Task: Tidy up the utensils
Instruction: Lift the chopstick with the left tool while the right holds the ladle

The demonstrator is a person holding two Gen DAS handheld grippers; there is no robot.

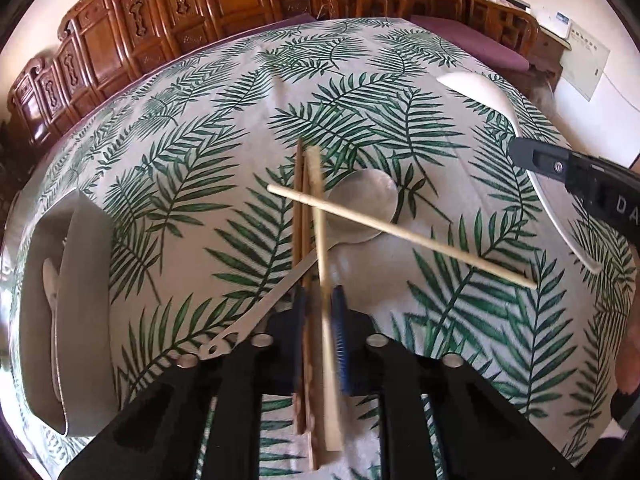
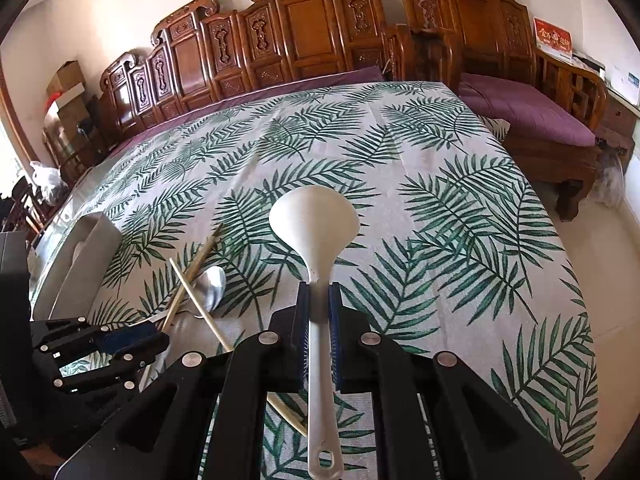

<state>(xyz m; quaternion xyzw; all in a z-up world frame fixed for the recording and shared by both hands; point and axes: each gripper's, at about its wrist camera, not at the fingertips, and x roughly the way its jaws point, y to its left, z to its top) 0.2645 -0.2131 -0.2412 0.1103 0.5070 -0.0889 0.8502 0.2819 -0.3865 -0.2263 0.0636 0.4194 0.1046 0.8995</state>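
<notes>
My left gripper (image 1: 318,300) is shut on a pale chopstick (image 1: 320,216), with a dark brown pair of chopsticks (image 1: 299,200) beside it between the fingers. Another pale chopstick (image 1: 400,234) lies crosswise over a metal spoon (image 1: 366,196) on the leaf-print cloth. My right gripper (image 2: 320,300) is shut on the handle of a white rice paddle (image 2: 314,216), held above the table. The paddle also shows at the right of the left wrist view (image 1: 480,92). The left gripper shows in the right wrist view (image 2: 132,340).
A grey utensil tray (image 1: 86,280) with white spoons inside stands at the table's left edge; it also shows in the right wrist view (image 2: 76,268). Carved wooden chairs (image 2: 304,32) and a purple-cushioned bench (image 2: 532,116) line the far side.
</notes>
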